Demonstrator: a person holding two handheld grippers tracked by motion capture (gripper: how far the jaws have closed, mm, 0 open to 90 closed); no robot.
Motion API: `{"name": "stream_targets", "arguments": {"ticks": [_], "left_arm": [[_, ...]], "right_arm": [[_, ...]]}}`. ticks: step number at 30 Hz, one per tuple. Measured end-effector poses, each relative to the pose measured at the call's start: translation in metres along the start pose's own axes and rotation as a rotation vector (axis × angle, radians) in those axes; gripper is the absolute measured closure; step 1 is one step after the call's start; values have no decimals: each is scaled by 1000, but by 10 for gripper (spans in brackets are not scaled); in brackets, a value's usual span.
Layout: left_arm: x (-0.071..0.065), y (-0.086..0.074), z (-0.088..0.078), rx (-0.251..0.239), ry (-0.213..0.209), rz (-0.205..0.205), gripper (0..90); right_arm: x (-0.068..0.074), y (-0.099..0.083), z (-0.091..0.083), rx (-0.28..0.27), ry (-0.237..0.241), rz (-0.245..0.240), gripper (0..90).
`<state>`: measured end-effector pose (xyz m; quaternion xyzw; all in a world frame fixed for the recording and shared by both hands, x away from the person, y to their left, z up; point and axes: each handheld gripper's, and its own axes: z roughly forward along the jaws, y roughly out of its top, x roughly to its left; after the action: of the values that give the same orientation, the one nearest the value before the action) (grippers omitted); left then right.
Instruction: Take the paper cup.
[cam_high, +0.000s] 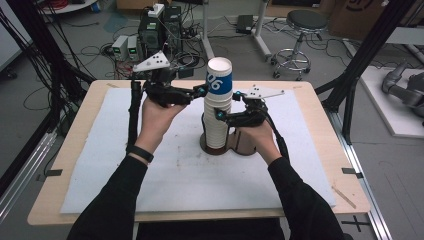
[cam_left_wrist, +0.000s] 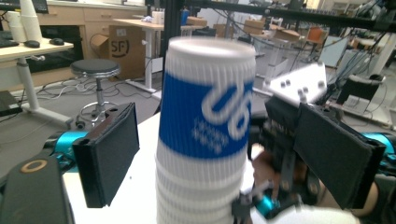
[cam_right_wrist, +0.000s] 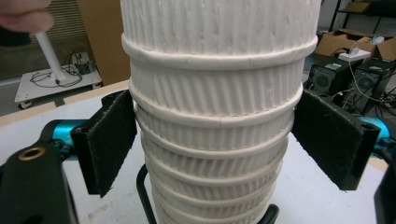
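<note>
Left gripper (cam_high: 202, 90) raised beside the top white ribbed paper cup with blue band (cam_high: 219, 75), jaws straddling it; in the left gripper view the cup (cam_left_wrist: 205, 121) sits between the pads with a gap on the left side, contact on the right unclear. Partly open, not judged a firm grip.

Centre: tall stack of white ribbed paper cups (cam_high: 217, 120) standing upside down on a dark round holder (cam_high: 227, 145), on the grey mat (cam_high: 165, 170) over the wooden table (cam_high: 60, 200).

Right gripper (cam_high: 218, 116) low on the stack, jaws spread to either side of the ribbed walls (cam_right_wrist: 215, 140), pads just clear, so no real bracing.

Risks, judged: top cup lifted with a loose pinch could slip or drag nested cups up; unbraced stack could tilt off the holder; a hard squeeze would crush the thin wall
</note>
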<state>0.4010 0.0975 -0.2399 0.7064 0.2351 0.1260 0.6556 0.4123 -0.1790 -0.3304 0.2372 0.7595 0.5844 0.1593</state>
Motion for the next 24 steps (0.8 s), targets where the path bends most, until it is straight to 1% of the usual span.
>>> {"name": "stream_targets", "arguments": {"ticks": [1, 2, 3, 4, 5, 6, 8, 9, 11, 12, 17, 20, 21, 22, 24], "left_arm": [[0, 0, 0, 0, 0, 0, 151], [3, 5, 8, -10, -16, -24, 151], [3, 5, 8, -10, -16, -24, 151], [4, 8, 12, -13, -17, -30, 151], [6, 12, 20, -9, -13, -29, 151], [6, 12, 20, -9, -13, -29, 151], [7, 17, 29, -12, -14, -32, 151], [7, 17, 29, -12, -14, -32, 151], [7, 19, 35, 0, -16, -26, 151], [7, 20, 39, 3, -20, -30, 151], [7, 23, 45, 20, -35, -27, 182], [7, 22, 47, 33, -48, -22, 269], [6, 22, 47, 27, -61, -21, 269], [6, 22, 47, 33, -57, -12, 285], [5, 22, 48, 34, -54, -8, 290]], "right_arm": [[0, 0, 0, 1, 1, 0, 150], [0, 0, 0, 2, 2, 3, 150], [0, 0, 0, 2, 2, 3, 150], [0, 0, 0, 1, 4, 1, 151], [0, 0, 0, 1, 4, 0, 150], [0, 0, 0, 1, 4, 0, 150], [1, 0, 0, 1, 2, -1, 151], [1, 0, 0, 1, 2, -1, 151], [0, 0, 0, 0, 3, -4, 151], [0, 0, -1, 0, 2, -5, 151], [1, 0, -1, 3, 3, -4, 152], [1, 0, -2, 3, 1, -8, 154], [1, 0, -2, 3, 1, -8, 154], [1, 0, -2, 3, 2, -5, 154], [1, 0, -2, 3, 0, -7, 155]]}}
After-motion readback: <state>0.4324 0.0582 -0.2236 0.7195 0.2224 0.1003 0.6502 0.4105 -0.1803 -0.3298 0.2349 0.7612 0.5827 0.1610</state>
